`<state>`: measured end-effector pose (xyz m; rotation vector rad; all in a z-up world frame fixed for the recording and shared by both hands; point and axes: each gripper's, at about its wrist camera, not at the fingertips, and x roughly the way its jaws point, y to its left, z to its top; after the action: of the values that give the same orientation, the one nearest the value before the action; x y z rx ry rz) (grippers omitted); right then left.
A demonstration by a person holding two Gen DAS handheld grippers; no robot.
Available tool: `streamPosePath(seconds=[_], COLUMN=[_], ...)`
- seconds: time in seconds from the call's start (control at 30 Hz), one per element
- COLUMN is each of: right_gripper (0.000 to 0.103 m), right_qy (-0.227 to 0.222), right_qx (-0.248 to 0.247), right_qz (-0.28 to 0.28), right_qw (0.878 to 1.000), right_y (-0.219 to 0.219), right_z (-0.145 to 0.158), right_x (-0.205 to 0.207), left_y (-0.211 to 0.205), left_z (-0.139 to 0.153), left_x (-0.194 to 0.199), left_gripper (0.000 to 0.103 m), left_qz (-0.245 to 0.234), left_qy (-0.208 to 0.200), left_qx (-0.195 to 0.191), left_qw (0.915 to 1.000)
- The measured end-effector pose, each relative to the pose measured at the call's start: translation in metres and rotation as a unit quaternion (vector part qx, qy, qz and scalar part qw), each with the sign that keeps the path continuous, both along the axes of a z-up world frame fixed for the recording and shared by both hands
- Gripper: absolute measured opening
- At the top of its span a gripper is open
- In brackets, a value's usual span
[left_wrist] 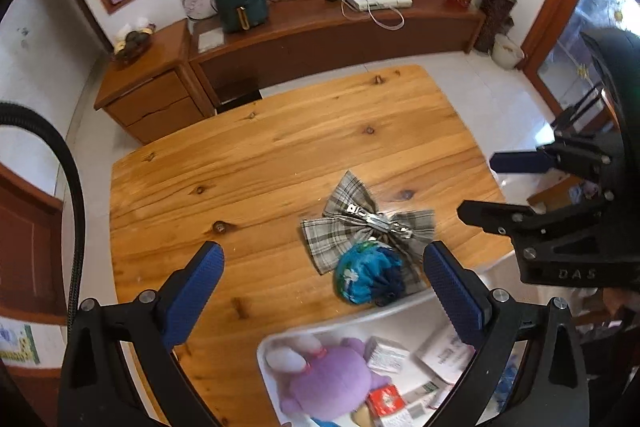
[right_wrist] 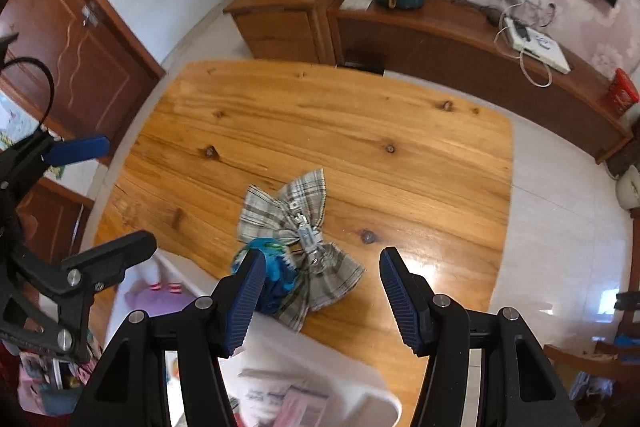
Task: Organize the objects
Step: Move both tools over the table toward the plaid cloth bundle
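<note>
Plaid bow (right_wrist: pixel 298 247) on table (right_wrist: pixel 360 131) | between spread right tongs (right_wrist: pixel 322 287) | left tongs (left_wrist: pixel 324 295) spread

Glossy wooden table (left_wrist: pixel 280 147); plaid cloth bow (left_wrist: pixel 360 223) with metal clip (left_wrist: pixel 378 217).

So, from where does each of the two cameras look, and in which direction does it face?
Left wrist: sits on the left gripper, above the near table edge, facing across the wooden table toward the TV cabinet; its own blue-padded open fingers show, and the right gripper enters from the right.
Right wrist: sits on the right gripper, facing the same way; its open fingers show, and the left gripper enters from the left.
Shared: the plaid bow clip, the blue scrunchie, the white bin, the table.
</note>
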<state>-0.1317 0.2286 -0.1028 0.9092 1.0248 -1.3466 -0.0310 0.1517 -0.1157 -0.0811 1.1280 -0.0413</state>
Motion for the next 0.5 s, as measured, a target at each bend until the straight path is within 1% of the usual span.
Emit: streamPosePath(seconds=[0.17, 0.27, 0.5], right_gripper=[0.060, 0.060, 0.060], right_qy=[0.003, -0.006, -0.005], right_qx=[0.051, 0.074, 0.117], right_qz=[0.021, 0.023, 0.052], right_qw=[0.998, 0.997, 0.992], right_y=[-0.025, -0.033, -0.043], right_z=[-0.046, -0.067, -0.102], right_x=[-0.006, -0.011, -0.006], left_y=[-0.002, -0.004, -0.006], left_z=[-0.032, -0.048, -0.075], left_x=[0.020, 0.028, 0.030], left_gripper=[0.100, 0.100, 0.100], left_qz=[-0.022, -0.034, -0.054], left_qy=[0.029, 0.044, 0.071], left_qx=[-0.001, -0.008, -0.021], left_qw=[0.9993, 0.9984, 0.9958])
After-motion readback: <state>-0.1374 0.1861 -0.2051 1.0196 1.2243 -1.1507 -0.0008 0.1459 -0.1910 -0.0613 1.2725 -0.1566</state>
